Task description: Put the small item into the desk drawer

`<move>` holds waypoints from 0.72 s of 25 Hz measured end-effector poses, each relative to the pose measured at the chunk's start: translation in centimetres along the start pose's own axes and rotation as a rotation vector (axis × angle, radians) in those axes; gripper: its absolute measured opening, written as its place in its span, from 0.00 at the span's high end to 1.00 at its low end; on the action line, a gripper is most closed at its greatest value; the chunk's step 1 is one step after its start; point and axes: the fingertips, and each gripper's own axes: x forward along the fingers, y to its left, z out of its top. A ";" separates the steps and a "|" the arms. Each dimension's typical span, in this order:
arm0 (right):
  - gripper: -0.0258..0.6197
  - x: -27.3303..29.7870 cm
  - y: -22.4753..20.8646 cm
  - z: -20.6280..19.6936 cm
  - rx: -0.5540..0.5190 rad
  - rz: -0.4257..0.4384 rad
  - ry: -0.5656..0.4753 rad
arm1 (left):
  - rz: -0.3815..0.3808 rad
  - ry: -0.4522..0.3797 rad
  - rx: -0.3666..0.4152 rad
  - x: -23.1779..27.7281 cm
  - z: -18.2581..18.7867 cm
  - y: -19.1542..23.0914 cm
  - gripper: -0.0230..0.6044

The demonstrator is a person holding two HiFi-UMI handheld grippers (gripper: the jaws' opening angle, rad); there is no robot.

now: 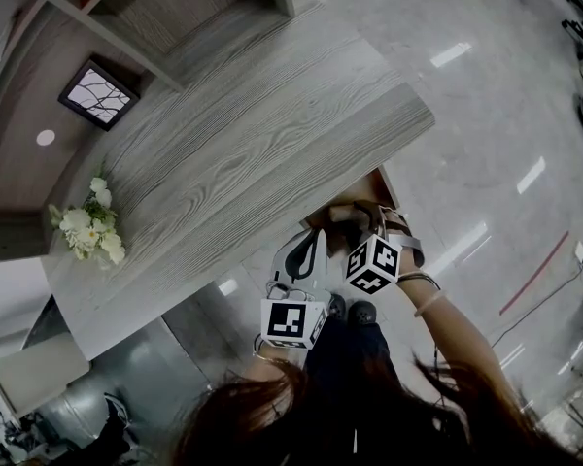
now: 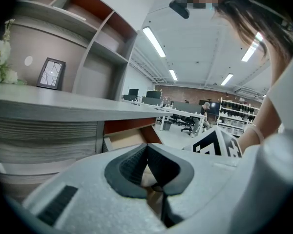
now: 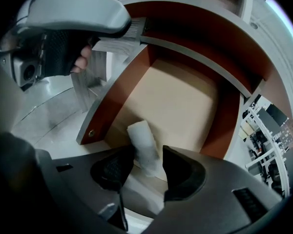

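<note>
The desk drawer (image 3: 180, 101) stands pulled out under the grey wooden desk top (image 1: 243, 144), with red-brown side walls and a pale bare bottom. The small item (image 3: 143, 143), a white wrapped roll, lies on the drawer bottom near the front. Its lower end sits between the pads of my right gripper (image 3: 147, 151), which is open, with a gap showing beside the right pad. In the head view the right gripper (image 1: 355, 223) reaches into the drawer (image 1: 374, 190). My left gripper (image 2: 146, 147) is shut, with nothing seen between its tips. It hovers by the drawer front (image 3: 95, 65).
White flowers (image 1: 89, 223) and a small picture frame (image 1: 98, 94) stand on the desk top near the shelving (image 1: 175, 8). The person's shoes (image 1: 350, 309) are on the glossy floor below the drawer. Office desks and chairs (image 2: 185, 121) show far behind.
</note>
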 end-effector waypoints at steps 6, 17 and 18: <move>0.68 -1.4 -0.1 0.3 0.025 -0.012 -0.021 | 0.000 -0.013 0.016 -0.5 1.1 -0.5 0.94; 0.71 -5.2 -1.3 1.6 0.108 -0.054 -0.068 | 0.003 -0.021 0.036 -2.0 3.1 -1.9 0.94; 0.72 -5.6 -1.3 1.7 0.109 -0.058 -0.072 | 0.003 -0.024 0.037 -2.1 3.4 -2.0 0.94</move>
